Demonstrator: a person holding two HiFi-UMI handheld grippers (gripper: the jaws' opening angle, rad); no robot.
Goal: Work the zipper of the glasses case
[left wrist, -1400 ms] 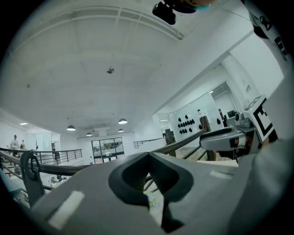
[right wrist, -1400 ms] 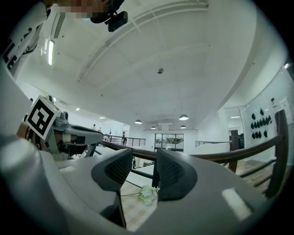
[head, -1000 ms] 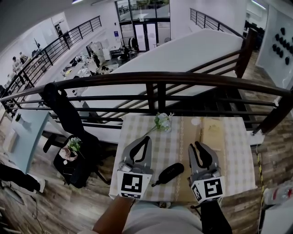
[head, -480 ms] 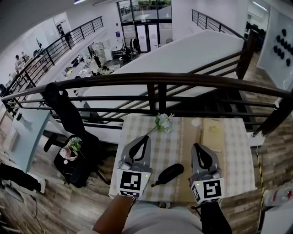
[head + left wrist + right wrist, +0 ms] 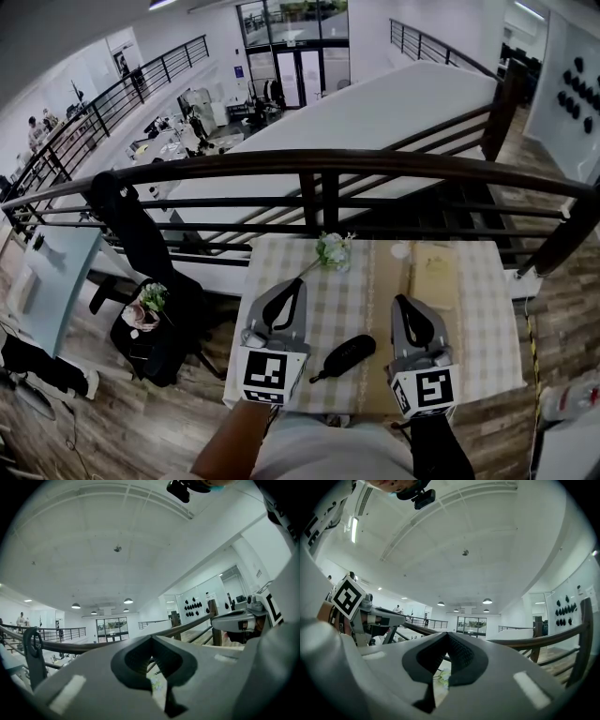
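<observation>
- Hand-held left gripper [image 5: 300, 284], in the head view, has its jaws together on nothing. It sits left of the black oval soft glasses case [image 5: 349, 354], apart from it.
- On the other side, the right gripper [image 5: 401, 300] is likewise closed and empty.
- The glasses case lies between them on the checked-cloth table [image 5: 487, 319], near its front edge, its thin pull tab [image 5: 319, 377] pointing front-left.
- Beyond the jaw tips stand a small vase of white flowers [image 5: 333, 250] and a flat tan box [image 5: 434, 272]. A dark wooden railing [image 5: 328, 164] runs behind them.
- Left gripper view: the left gripper [image 5: 152, 637] has its tips meeting, with the right gripper [image 5: 239, 620] alongside.
- Right gripper view: the right gripper [image 5: 447, 633] is closed, and the flowers [image 5: 443, 678] show below its tips.
</observation>
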